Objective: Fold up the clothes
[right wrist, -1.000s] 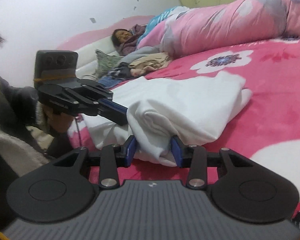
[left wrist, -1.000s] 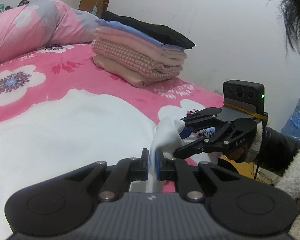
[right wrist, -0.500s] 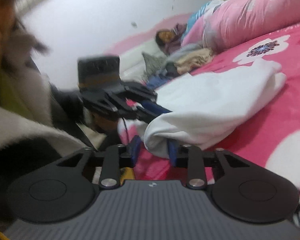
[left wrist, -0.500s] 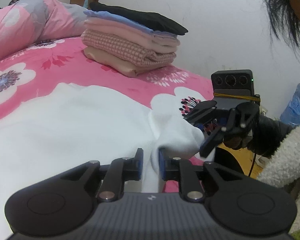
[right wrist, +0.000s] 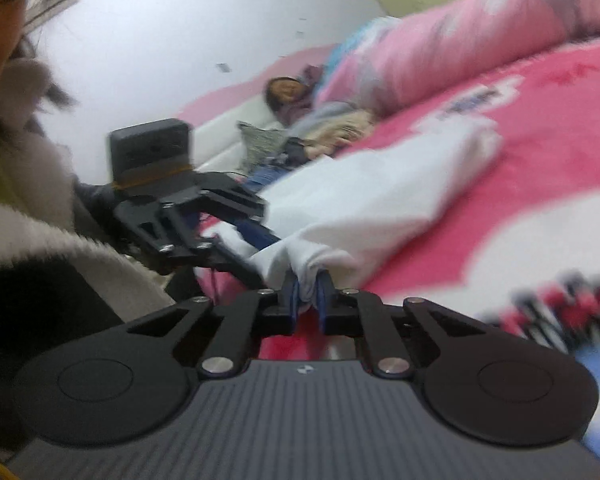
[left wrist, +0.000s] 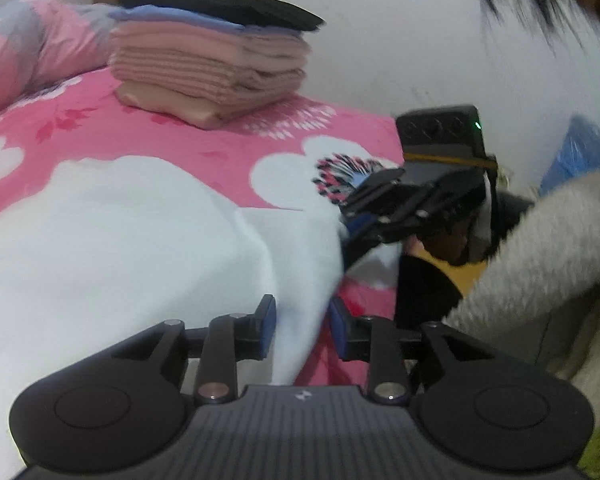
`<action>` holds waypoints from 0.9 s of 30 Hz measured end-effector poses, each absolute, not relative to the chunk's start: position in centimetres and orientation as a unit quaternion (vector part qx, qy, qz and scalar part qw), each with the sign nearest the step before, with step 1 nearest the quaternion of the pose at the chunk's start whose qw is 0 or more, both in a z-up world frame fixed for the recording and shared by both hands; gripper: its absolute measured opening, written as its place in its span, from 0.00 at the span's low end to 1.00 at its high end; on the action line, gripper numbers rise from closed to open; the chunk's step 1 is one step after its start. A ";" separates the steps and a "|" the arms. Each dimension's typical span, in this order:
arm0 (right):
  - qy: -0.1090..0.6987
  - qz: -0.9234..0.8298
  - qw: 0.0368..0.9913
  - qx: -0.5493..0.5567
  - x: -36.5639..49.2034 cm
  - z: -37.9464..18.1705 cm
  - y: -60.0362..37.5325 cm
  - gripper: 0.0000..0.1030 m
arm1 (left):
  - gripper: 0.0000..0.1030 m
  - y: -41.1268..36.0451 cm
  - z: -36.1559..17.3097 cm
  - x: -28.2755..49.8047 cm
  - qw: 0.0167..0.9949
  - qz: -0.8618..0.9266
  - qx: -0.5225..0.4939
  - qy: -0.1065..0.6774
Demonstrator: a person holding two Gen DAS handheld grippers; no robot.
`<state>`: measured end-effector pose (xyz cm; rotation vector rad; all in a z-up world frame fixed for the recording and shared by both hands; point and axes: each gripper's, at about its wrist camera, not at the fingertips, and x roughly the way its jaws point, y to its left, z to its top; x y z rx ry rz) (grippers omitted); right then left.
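- White garment [left wrist: 120,248] is lying spread on the pink floral bedsheet [left wrist: 204,148], filling the area ahead and to the left of the left gripper [left wrist: 302,322].
- Left gripper's jaws are opening; a fold of the white cloth is running between the blue pads [left wrist: 268,322], which are standing apart from each other and not visibly pinching it.
- Right gripper [right wrist: 306,300] is closing its jaws, blue pads [right wrist: 322,298] nearly together and clamping a bunched corner of the same garment [right wrist: 380,200].
- In the right wrist view, the cloth is rising from the jaws and fanning out ahead and to the right across the bed.
- Right gripper [left wrist: 352,232] is showing in the left wrist view ahead and to the right of the left jaws, biting the garment's edge.
- Left gripper [right wrist: 256,256] is showing in the right wrist view just ahead-left of the right jaws, fingers at the same bunched end of the cloth.
- Both grippers are working near each other at one end of the garment, by the bed's edge.
- Folded stack of clothes [left wrist: 212,64], black piece on top, pinks below, is sitting well ahead of the left jaws, apart from the white garment.
- Person's fleece sleeve [left wrist: 540,248] is sitting right of the left jaws.
- Frames are motion-blurred; fine pad contact on the left is hard to confirm.
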<state>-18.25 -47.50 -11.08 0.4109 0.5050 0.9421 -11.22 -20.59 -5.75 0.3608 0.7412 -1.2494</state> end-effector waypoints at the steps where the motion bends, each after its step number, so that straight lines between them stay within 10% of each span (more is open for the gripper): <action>1: 0.245 0.438 0.843 0.195 -18.4 -11.5 -47.7 0.06 | 0.31 -20.8 -5.9 -11.5 0.731 -0.570 0.170 0.334; 21: 0.221 0.273 0.935 0.047 -21.9 -5.0 -39.7 0.06 | 0.49 -13.2 -4.4 -13.6 0.796 -0.529 0.098 0.277; 27: 0.227 0.118 0.943 0.213 -23.9 -5.6 -42.9 0.09 | 0.53 -9.2 -4.8 -12.9 0.814 -0.505 0.056 0.281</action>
